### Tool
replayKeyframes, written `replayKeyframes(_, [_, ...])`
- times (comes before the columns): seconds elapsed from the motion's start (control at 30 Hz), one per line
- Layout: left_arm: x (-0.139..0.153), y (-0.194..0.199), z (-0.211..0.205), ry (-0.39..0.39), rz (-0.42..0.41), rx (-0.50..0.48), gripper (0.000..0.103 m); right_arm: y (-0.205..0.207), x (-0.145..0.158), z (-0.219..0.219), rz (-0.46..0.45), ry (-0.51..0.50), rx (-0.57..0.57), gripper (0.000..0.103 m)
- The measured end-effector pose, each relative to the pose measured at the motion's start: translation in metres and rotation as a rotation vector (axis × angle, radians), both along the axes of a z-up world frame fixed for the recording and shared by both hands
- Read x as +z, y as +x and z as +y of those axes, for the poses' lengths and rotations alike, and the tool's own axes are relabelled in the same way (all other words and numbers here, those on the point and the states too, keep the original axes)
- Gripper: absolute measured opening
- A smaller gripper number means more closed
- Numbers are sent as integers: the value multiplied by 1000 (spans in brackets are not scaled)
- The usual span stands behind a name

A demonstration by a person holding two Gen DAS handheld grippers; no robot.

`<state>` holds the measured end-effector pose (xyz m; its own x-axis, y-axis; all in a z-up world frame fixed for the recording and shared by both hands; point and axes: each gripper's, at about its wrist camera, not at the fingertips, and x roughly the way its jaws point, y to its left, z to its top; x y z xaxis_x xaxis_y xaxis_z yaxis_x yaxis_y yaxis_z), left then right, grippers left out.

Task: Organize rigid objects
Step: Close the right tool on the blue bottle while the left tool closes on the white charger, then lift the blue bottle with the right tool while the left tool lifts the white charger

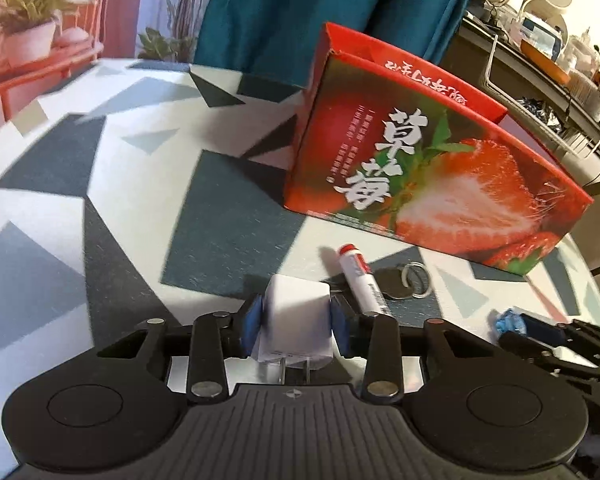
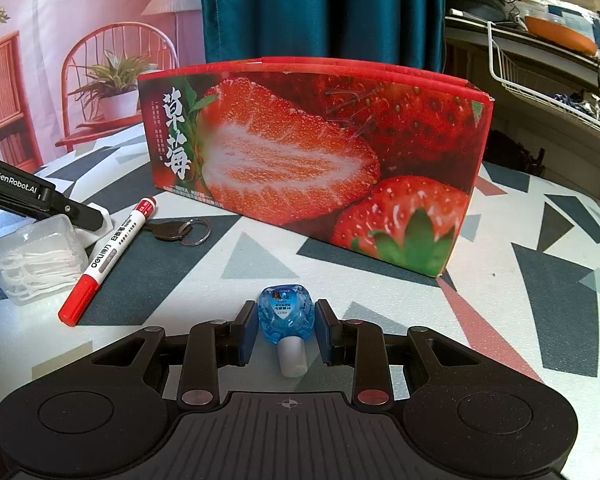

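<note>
White plug [image 1: 298,316] sat pinched in my left gripper [image 1: 298,322], lifted for the strawberry box [image 1: 420,176] ahead. My right gripper [image 2: 286,330] stood slightly open around the blue bottle [image 2: 287,314], seemingly not yet squeezing.

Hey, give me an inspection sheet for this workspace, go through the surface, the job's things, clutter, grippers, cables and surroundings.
Surface: table with a geometric patterned cloth.
Job's things: strawberry box standing upright; red-capped marker, key on a ring and floss pick case lying before it.
Clutter: nothing seen.
Grippers: left gripper shut on a white charger; right gripper around a blue bottle, pads barely apart from it.
Cables: nothing seen.
Surroundings: teal curtain, wire rack, potted plant.
</note>
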<state>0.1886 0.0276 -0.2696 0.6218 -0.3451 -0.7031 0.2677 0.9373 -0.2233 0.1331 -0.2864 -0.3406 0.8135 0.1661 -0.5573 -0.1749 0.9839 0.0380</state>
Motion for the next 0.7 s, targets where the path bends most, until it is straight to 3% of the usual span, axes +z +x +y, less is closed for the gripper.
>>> replayKeyframes(0.7, [-8,-13,-7,177,-150,15,39,0,0,1,-1,-5,-1,29])
